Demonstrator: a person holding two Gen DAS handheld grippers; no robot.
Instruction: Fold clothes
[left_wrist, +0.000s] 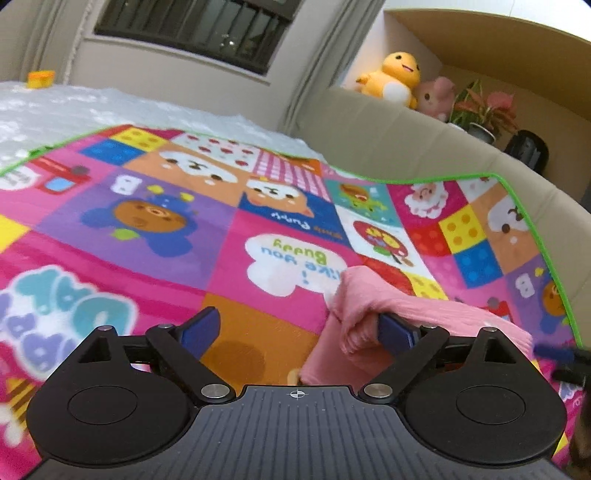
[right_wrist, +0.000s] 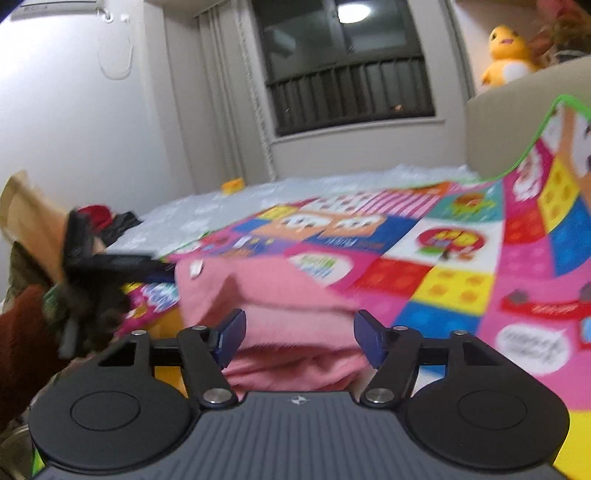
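Left wrist view is showing the left gripper (left_wrist: 299, 328) with its jaws standing wide apart and holding nothing, its right-hand blue pad (left_wrist: 395, 332) touching the bunched edge of a pink garment (left_wrist: 354, 295). That garment is lying on a bright cartoon-print play mat (left_wrist: 147, 221) spread over a bed, already doubled into a thick, rounded bundle. From the right wrist view, the right gripper (right_wrist: 299, 332) is hovering with its jaws also spread and empty, the pink garment (right_wrist: 295, 302) sitting between and just beyond its fingers (right_wrist: 231, 338). A small white tag (right_wrist: 195, 268) is showing near the garment's far corner.

The cloth is looking soft, light and limp, probably a fleecy knit, so it is likely sagging wherever it is unsupported and slipping little on the plush mat. Taking hold at the layered corners or along a folded edge, pinching all layers together, is seeming the safest way to carry a fold over without the bundle falling open.
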